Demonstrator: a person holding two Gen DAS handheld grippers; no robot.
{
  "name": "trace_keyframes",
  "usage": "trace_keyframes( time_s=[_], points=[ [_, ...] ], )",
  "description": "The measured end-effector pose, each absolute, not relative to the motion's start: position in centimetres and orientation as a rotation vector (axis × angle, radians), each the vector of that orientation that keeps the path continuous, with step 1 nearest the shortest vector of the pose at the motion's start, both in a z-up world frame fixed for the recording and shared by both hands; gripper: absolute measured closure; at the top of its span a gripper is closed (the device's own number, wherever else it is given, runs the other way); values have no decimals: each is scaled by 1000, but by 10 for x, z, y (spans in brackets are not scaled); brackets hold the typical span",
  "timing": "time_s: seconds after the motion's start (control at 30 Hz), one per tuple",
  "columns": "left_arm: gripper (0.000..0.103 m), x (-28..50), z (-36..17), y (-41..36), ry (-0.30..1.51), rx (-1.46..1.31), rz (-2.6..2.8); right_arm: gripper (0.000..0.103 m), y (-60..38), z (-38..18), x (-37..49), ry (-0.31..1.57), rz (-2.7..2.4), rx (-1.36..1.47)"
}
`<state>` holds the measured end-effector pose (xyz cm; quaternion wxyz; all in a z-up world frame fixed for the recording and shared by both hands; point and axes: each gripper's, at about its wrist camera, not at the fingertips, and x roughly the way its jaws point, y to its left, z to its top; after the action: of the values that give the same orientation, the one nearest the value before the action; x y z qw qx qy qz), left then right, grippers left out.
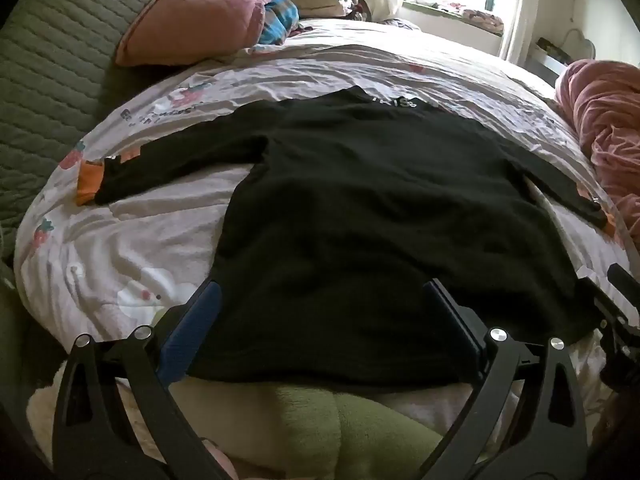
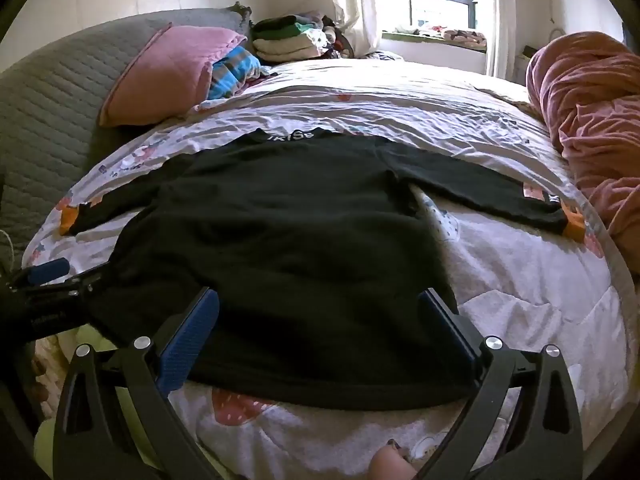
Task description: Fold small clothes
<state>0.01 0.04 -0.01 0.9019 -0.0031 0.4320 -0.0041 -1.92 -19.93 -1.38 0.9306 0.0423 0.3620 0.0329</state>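
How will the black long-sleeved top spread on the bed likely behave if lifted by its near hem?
The black top lies flat and follows the quilt, so it is probably floppy and would sag between the open left gripper and right gripper. Its spread sleeves would likely trail. The fabric looks fuzzy, so it may drag rather than slide.

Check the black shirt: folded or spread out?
Spread: the black shirt lies flat on the bed, both sleeves stretched sideways.
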Motion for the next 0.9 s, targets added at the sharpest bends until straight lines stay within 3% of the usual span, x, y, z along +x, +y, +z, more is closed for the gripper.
trace_keyframes(
  time_s=[0.9],
  points=[
    [9,1,-1,1,885,-12,-14,4,-185,-11,-21,746,66,25]
  ],
)
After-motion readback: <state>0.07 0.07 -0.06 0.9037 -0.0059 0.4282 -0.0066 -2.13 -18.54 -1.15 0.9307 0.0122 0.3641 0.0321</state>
